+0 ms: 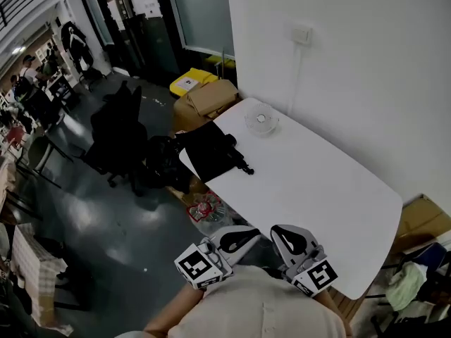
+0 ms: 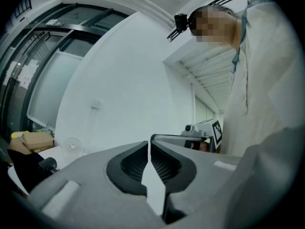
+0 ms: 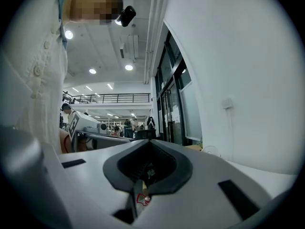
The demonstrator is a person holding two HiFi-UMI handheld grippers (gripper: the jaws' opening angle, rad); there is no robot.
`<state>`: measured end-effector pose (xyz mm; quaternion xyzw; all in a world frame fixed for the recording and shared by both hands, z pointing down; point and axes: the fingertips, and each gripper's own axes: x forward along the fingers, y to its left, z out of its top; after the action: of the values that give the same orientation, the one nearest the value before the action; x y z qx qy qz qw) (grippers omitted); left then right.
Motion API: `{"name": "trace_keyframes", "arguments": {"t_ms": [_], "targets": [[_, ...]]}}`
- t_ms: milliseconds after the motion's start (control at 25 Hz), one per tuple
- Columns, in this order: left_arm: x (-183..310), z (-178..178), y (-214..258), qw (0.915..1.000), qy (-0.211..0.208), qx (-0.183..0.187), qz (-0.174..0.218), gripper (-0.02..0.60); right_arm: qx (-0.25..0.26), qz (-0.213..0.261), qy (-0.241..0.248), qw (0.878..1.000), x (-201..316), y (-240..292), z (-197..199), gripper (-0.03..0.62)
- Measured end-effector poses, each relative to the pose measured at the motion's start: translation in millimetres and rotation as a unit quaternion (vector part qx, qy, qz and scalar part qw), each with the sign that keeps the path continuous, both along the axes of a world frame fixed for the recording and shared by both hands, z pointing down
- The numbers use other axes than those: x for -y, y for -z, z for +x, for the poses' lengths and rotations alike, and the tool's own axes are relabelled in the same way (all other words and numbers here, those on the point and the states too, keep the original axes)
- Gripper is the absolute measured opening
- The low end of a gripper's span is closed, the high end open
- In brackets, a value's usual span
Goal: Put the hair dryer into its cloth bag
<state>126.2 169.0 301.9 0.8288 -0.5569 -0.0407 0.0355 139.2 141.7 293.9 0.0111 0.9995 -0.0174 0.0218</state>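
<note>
On the white table (image 1: 310,189) a black cloth bag (image 1: 206,151) lies flat at the far left end. The black hair dryer (image 1: 239,162) rests partly on the bag's right edge. Both grippers hover close to my body at the table's near edge, far from the bag. My left gripper (image 1: 238,239) is shut with nothing in it, and my right gripper (image 1: 290,242) is shut and empty too. In the left gripper view the jaws (image 2: 149,144) meet, and the bag (image 2: 21,168) and dryer (image 2: 47,164) show low on the left. In the right gripper view the closed jaws (image 3: 150,144) hide both the bag and the dryer.
A clear round dish-like object (image 1: 261,119) sits at the table's far end near the wall. Cardboard boxes (image 1: 208,101) and a yellow bin (image 1: 189,82) stand beyond the table. A black office chair (image 1: 116,136) and dark bags are on the floor to the left.
</note>
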Motion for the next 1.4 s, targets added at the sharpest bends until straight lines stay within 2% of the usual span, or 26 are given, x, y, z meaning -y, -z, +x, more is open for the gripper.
{"name": "trace_keyframes", "arguments": {"t_ms": [360, 680, 1120, 1400], "targets": [[56, -70, -20, 0.9973, -0.069, 0.004, -0.025, 0.011, 0.000, -0.010, -0.045, 0.999, 55, -13, -75, 0.018], [90, -128, -41, 0.9903, -0.128, 0.015, -0.051, 0.011, -0.030, -0.025, -0.088, 0.995, 82, -35, -130, 0.018], [99, -203, -63, 0.9830, -0.170, 0.006, -0.070, 0.012, -0.052, -0.031, -0.128, 0.990, 94, -58, -204, 0.020], [119, -228, -78, 0.9807, -0.179, 0.005, -0.077, 0.012, -0.070, -0.019, -0.134, 0.988, 109, -68, -230, 0.020]]}}
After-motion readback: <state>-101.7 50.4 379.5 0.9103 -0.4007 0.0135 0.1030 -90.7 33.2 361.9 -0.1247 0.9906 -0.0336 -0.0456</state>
